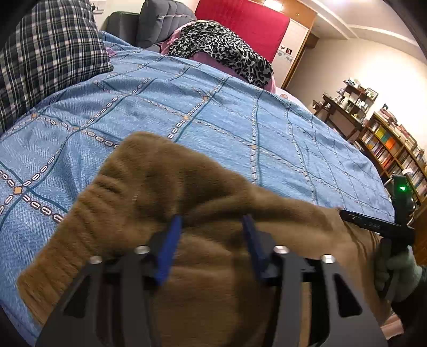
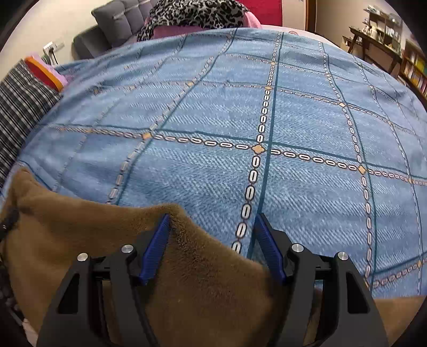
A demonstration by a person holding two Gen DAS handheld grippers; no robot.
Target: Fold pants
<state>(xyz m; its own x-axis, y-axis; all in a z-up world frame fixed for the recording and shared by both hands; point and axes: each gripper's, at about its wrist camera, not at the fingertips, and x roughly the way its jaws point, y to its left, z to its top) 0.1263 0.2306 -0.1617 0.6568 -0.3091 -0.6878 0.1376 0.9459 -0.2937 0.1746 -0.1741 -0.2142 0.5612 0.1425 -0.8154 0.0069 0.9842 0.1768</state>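
The brown fleece pants [image 1: 170, 192] lie bunched on the blue patterned bedspread [image 1: 186, 106], ribbed waistband or cuff at the left. My left gripper [image 1: 212, 221] is open, its blue pads spread over the brown cloth, a raised fold just ahead of the tips. The right gripper shows in the left wrist view [image 1: 373, 224] at the pants' right edge. In the right wrist view my right gripper [image 2: 212, 221] is open; the pants' edge [image 2: 186, 267] lies between and under its fingers, bedspread [image 2: 267, 120] ahead.
A plaid cloth [image 1: 45, 61] lies at the bed's left. A leopard-print cloth [image 1: 221, 45] lies at the far end by a red headboard [image 1: 240, 24]. Bookshelves [image 1: 392, 146] and a desk [image 1: 344, 112] stand to the right. A grey sofa [image 2: 120, 24] is beyond.
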